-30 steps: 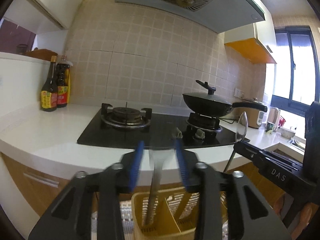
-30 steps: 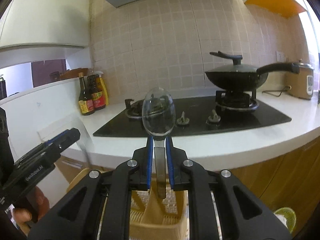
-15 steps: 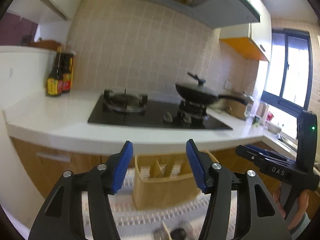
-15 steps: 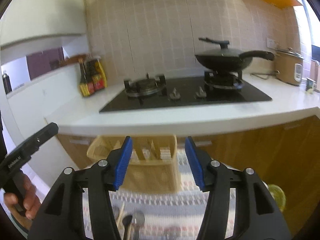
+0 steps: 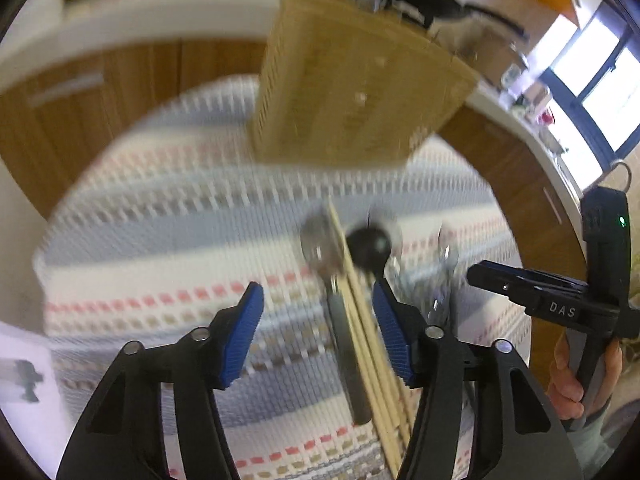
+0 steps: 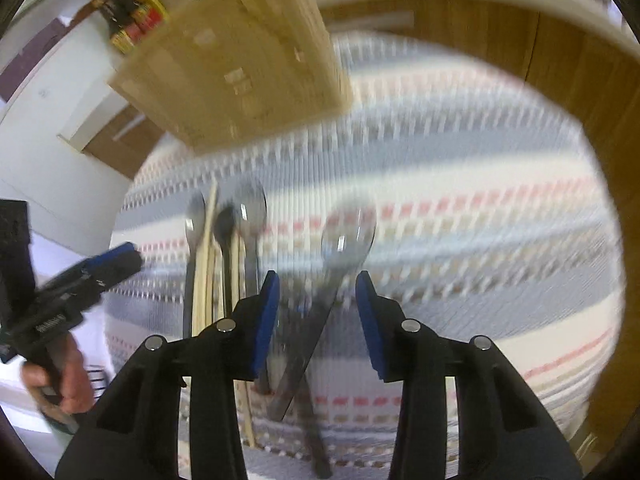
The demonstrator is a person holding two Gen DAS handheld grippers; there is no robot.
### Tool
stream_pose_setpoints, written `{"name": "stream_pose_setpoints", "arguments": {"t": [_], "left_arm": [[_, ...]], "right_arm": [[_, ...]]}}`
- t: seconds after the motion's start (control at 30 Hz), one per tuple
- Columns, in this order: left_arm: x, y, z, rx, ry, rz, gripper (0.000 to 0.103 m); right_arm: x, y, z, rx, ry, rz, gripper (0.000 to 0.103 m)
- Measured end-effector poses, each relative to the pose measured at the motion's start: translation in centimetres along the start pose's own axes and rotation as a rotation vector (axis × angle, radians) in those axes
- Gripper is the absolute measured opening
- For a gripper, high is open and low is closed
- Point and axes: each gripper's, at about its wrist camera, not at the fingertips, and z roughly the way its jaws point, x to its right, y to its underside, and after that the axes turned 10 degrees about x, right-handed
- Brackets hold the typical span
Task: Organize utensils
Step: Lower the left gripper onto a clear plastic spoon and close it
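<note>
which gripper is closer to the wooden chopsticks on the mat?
Left. The left gripper brackets the chopsticks between open jaws; the right gripper sits off to their side, over a metal spoon.

right gripper [image 6: 318,316] fingers apart, just been closing, pads clear of a large steel spoon [image 6: 340,256] lying between them | striped mat [image 6: 460,208] under all | spoons and chopsticks [image 6: 206,264] left | slatted holder [image 6: 240,48] beyond | left gripper [image 6: 100,272] at left edge
</note>
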Motion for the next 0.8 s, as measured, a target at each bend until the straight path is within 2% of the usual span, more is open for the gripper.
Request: {"name": "stream_pose_setpoints", "arguments": {"t": [0.17, 0.2, 0.33, 0.5, 0.57, 0.67, 0.8], "left_arm": [[-0.3, 1.1, 2.4, -0.062, 0.003, -0.011, 0.050], [-0.3, 1.2, 2.6, -0.053, -0.005, 0.002, 0.050], [1.0, 1.3, 3.0, -0.054, -0.077, 0.080, 0.047], [3.3, 2.3, 3.5, -0.053, -0.199, 0.245, 0.045], [3.2, 2.1, 3.6, -0.059, -0.181, 0.228, 0.039], [2.4, 1.8, 3.3, -0.055, -0.189, 0.213, 0.013], [1.0, 1.6, 2.5, -0.063, -0.153, 0.174, 0.011]], "right_arm": [[0.7, 0.3, 0.9, -0.015, 0.025, 0.036, 0.031], [0.7, 0.3, 1.1, -0.018, 0.028, 0.040, 0.030], [-0.2, -0.2, 2.0, -0.020, 0.044, 0.029, 0.028], [-2.5, -0.3, 2.9, 0.012, 0.149, -0.086, 0.026], [-3.2, -0.5, 3.0, 0.018, 0.184, -0.128, 0.015], [-3.2, -0.3, 3.1, 0.010, 0.171, -0.124, 0.010], [-2.1, -0.4, 2.7, 0.002, 0.159, -0.116, 0.010]]}}
